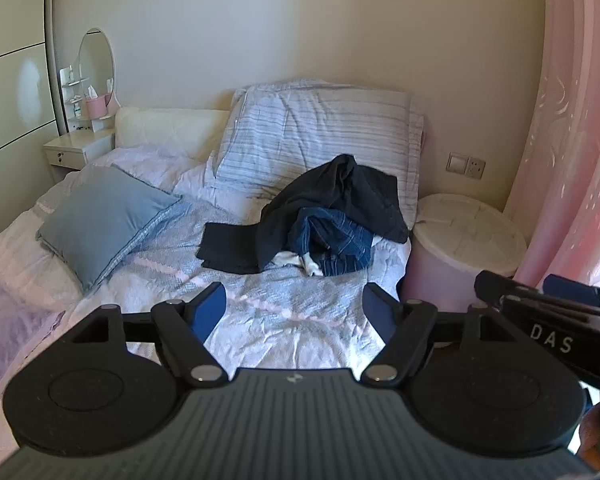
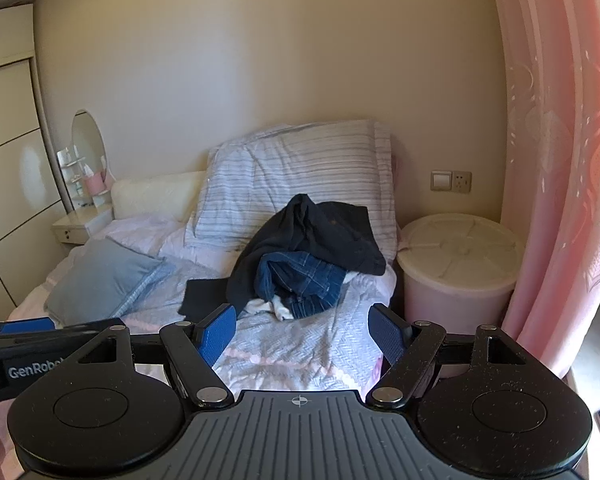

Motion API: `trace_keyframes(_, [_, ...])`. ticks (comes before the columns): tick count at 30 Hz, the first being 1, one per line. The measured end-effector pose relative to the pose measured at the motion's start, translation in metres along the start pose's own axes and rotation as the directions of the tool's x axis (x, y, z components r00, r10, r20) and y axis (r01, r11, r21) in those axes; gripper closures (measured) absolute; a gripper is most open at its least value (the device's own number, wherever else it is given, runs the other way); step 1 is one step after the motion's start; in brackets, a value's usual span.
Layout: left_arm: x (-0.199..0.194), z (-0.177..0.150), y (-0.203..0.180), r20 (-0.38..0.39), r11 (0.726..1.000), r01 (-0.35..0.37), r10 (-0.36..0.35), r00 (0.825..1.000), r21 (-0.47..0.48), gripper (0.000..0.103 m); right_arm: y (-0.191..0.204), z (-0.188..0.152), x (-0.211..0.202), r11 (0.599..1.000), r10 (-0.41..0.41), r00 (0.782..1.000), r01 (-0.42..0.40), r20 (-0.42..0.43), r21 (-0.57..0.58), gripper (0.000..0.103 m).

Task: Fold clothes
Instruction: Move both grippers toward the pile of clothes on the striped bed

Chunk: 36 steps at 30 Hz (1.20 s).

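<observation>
both grippers held above the near end of the bed point(image 1: 284, 312), pointing toward the headboard. left gripper point(image 1: 294, 312): blue pads spread wide, nothing between them. right gripper point(image 2: 302, 328): pads likewise spread apart, holding nothing. each gripper shows at the edge of the other's view, so they sit side by side, close together.

task items: a heap of clothes point(image 1: 332, 216) lies centre frame in both views, on the bedspread just in front of the striped pillow point(image 1: 320, 132). heap is a dark garment point(image 1: 340, 192) draped over crumpled blue jeans point(image 1: 336, 244), with a scrap of white cloth point(image 1: 304, 262) poking out at the lower edge. at centre-left of the heap, touching it, lies a flat dark rectangular piece point(image 1: 224, 250); it looks folded, though i cannot tell for certain.

step in hand (judgement): grippers well short of the heap, both free. this fits a reach toward the pile for a garment; it fits equally a pull-back after laying a piece down. the frames do not settle which.

next move (judgement): any pick from the heap calls for pinching one layer only, at an edge or corner; the dark top garment overlaps the jeans, so a deep grab risks dragging both.

orientation: the heap has no clean axis; roughly it spreads left-to-right across the frame. the flat dark piece runs long axis left-to-right, its short edge facing frame left.
</observation>
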<state>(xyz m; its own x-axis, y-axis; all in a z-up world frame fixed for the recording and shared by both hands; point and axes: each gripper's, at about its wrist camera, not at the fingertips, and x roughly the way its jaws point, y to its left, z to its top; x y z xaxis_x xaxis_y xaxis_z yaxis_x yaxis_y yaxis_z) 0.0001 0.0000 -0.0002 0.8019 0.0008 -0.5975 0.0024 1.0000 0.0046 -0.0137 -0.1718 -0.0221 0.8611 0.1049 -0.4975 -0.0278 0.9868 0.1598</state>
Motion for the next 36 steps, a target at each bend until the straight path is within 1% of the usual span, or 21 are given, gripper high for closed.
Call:
trace_keyframes(4, [0.005,-0.004,0.001,-0.014,1.0,-0.014,0.014,1.0,-0.022,0.028,0.006,0.003,0.007,1.0,-0.001,1.0,0.0,-0.018,-0.014,0.027])
trace_keyframes(7, [0.007,-0.002,0.005,-0.018,0.999,-0.004,0.003,1.0,-0.05,0.028,0.01,0.005,0.012,1.0,-0.001,1.0,0.0,-0.031,-0.025,0.027])
trace_keyframes(10, [0.003,-0.002,0.009,0.005,0.999,0.001,0.0,1.0,-0.048,0.028,0.012,0.01,0.005,1.0,0.009,1.0,-0.009,-0.006,-0.023,0.027])
trace_keyframes(14, [0.001,-0.001,0.012,0.029,0.999,0.014,-0.013,0.999,-0.042,0.028,0.014,0.017,0.01,0.999,-0.011,1.0,0.011,-0.008,-0.03,0.027])
trace_keyframes(23, [0.008,-0.001,0.013,0.034,0.999,0.035,-0.034,0.999,-0.026,0.028,0.01,0.018,0.017,1.0,-0.017,1.0,0.017,-0.006,-0.017,0.027])
trace_keyframes(30, [0.012,-0.002,0.021,0.031,0.998,0.008,-0.006,1.0,-0.059,0.028,0.009,0.018,0.024,1.0,-0.009,1.0,0.009,-0.015,-0.017,0.026])
trace_keyframes(36, [0.019,-0.001,0.017,0.022,0.999,-0.003,0.004,1.0,-0.053,0.028,0.005,0.018,0.034,1.0,0.006,1.0,-0.006,-0.026,-0.024,0.026])
